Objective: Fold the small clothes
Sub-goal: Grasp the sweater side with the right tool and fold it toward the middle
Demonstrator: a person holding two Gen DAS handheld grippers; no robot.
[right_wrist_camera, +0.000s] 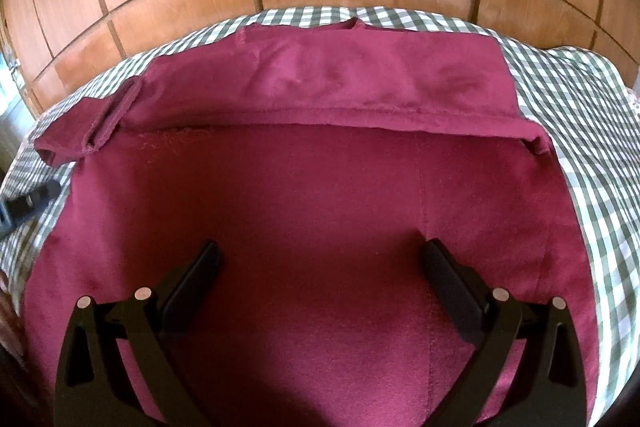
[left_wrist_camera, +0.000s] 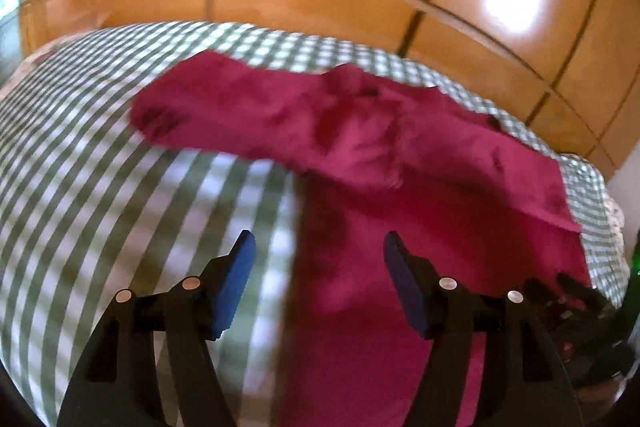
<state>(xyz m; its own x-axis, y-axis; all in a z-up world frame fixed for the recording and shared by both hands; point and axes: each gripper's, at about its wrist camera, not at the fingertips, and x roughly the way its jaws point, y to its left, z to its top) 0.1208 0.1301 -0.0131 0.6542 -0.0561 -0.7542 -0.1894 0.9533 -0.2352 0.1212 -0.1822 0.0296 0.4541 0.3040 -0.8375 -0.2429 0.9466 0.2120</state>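
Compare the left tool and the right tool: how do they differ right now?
The left tool has blue pads and straddles the maroon garment's edge, one finger over the green checked sheet; the right tool has black pads and sits fully over the garment. The left tool's jaws stand narrower apart than the right's. Both are open, holding nothing.

1 red garment (right_wrist_camera: pixel 320 195), 2 grippers.

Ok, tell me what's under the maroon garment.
The maroon garment lies on a green-and-white checked sheet, visible around its edges. Whatever is beneath its middle is covered.
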